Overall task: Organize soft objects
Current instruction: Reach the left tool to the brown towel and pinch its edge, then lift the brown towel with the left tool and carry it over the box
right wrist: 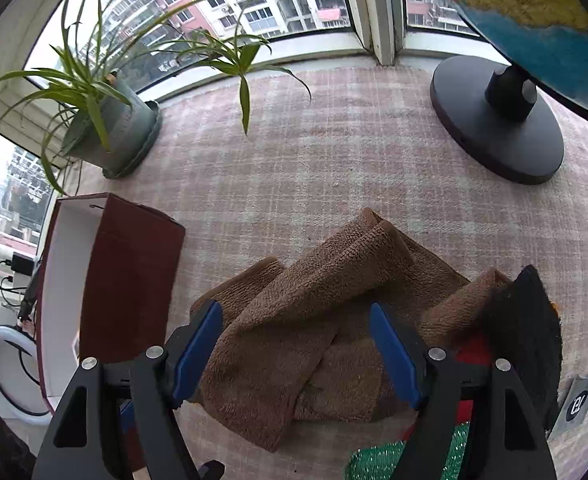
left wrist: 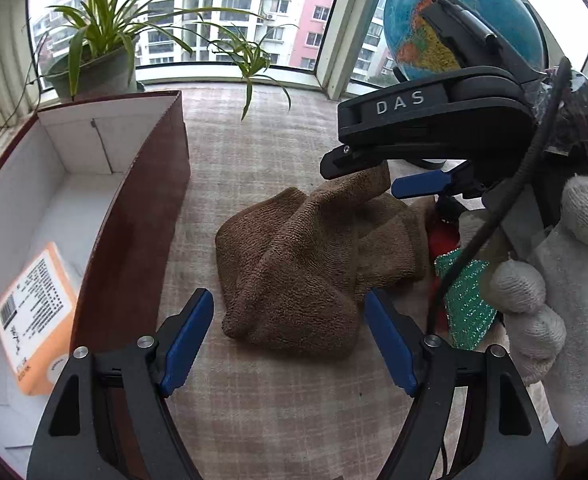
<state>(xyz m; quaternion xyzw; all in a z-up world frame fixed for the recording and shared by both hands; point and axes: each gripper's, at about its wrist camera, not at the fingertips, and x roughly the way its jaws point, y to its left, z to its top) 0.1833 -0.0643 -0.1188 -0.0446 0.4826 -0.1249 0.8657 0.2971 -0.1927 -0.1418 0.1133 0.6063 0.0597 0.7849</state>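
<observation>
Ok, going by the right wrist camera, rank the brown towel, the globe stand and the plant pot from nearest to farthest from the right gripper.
1. Brown towel, directly under the open right gripper.
2. Globe stand, ahead to the right.
3. Plant pot, far left by the window; it looks about as far as the stand, so these two are hard to separate.

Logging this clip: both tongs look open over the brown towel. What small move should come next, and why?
Probably lower the right tongs and close them on the raised fold of the brown towel. The jaws stand open above it, gripping nothing, the left tongs are open too, and the open box waits to the left.
</observation>
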